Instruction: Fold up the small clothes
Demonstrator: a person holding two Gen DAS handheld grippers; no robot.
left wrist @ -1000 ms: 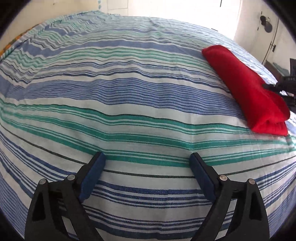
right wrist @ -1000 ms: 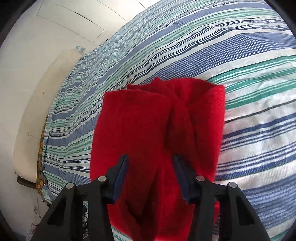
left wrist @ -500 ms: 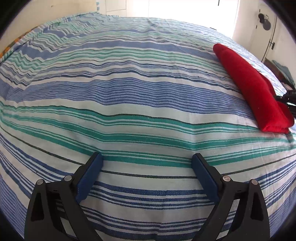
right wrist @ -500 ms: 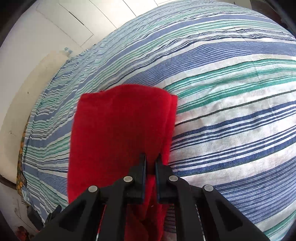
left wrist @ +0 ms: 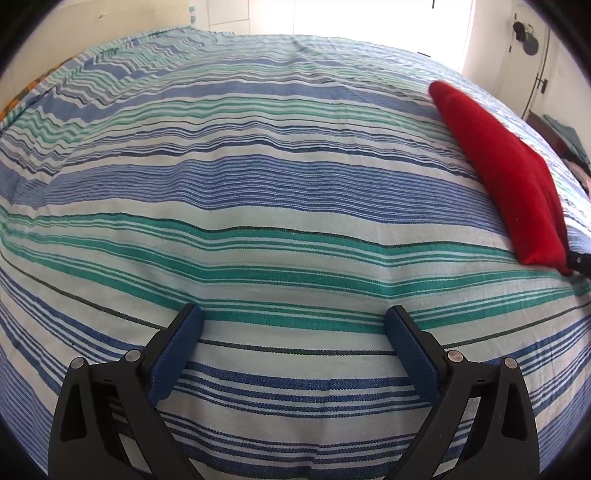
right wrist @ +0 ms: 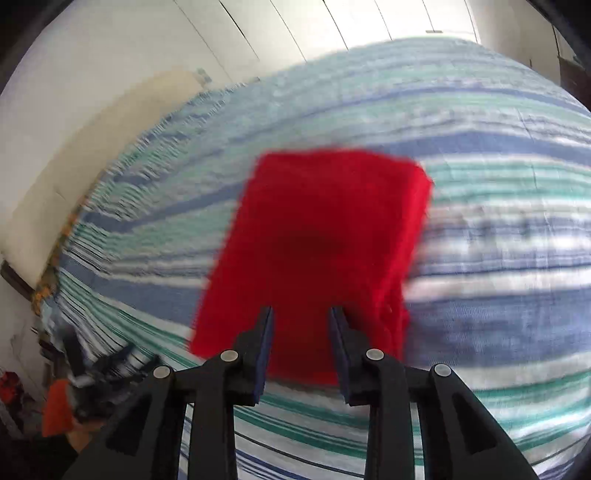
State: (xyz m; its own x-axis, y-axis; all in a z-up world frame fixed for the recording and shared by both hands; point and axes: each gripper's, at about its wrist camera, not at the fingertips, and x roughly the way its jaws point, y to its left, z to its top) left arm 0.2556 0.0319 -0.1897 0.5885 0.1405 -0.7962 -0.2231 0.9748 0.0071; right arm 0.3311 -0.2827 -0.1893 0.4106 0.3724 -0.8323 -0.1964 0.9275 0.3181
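A folded red cloth point(right wrist: 325, 229) lies flat on the striped bedspread point(right wrist: 498, 258). My right gripper point(right wrist: 301, 314) is at the cloth's near edge. Its jaws are opening, with the red edge showing in the gap and the pads not pressing on it; the picture is blurred by motion. In the left wrist view the same red cloth point(left wrist: 506, 173) lies at the far right of the bedspread point(left wrist: 258, 184), with the right gripper's black tip point(left wrist: 580, 260) at its near corner. My left gripper point(left wrist: 294, 314) hovers open over bare bedspread, well left of the cloth, with nothing between its blue pads.
White cupboard doors point(right wrist: 110, 74) and a pale headboard stand beyond the bed's far side. Something orange point(right wrist: 55, 410) sits off the bed at lower left. A heap of clothes point(left wrist: 569, 140) lies past the bed's right edge, near a wall-mounted fan point(left wrist: 526, 33).
The right gripper shut on the cloth's near edge, dragged the cloth rightward in the left wrist view while rolling, and its jaws have now parted. The left gripper stayed put.
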